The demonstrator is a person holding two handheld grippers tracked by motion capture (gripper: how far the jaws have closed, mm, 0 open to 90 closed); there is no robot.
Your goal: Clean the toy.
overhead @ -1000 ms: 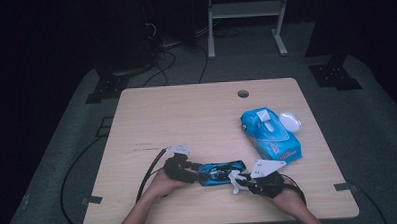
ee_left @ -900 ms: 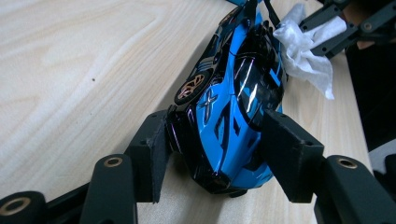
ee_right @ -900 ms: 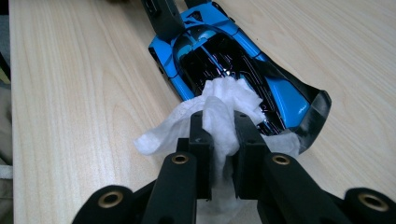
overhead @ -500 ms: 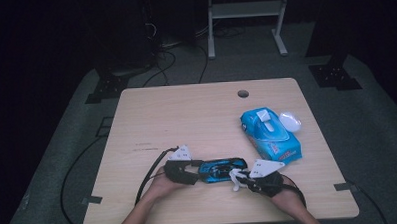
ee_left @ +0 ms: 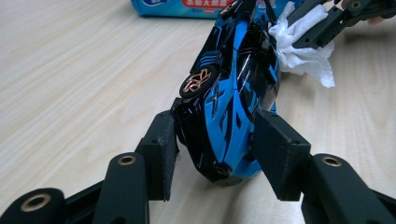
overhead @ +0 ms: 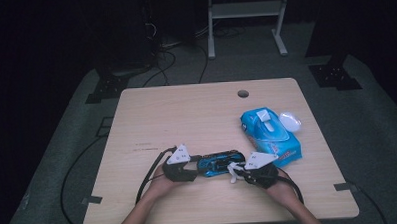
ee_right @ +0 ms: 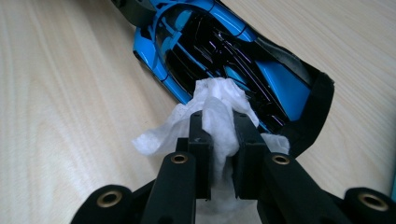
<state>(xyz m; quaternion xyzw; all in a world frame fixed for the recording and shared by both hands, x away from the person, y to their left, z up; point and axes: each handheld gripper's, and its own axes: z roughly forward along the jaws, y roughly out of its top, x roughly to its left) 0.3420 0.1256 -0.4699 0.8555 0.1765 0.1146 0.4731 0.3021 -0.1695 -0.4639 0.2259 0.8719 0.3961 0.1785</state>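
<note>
Left gripper view: the left gripper [ee_left: 212, 154] has just been closing its jaws around the toy car [ee_left: 233, 93] on the bench [ee_left: 70, 70], steadying it while the right gripper [ee_right: 218, 140], beside the car, clamps a wipe [ee_right: 217, 109] against its body for cleaning.

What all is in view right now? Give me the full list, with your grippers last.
toy car: 1, blue and black, near the front edge of the table, one end between the left gripper's jaws
wipe: 1, white, crumpled, pinched in the right gripper and pressed to the car's body
wet wipes pack: 1, blue with white flap, right part of the table
white lid: 1, beside the pack's far right side, exact nature unclear
table: 1, light wood, round hole near the far edge
stand: 1, white, on the floor beyond the table
left gripper: 1, black, jaws have just been closing around the car's end
right gripper: 1, black, shut on the wipe
hands: 2, at the table's front edge
</note>
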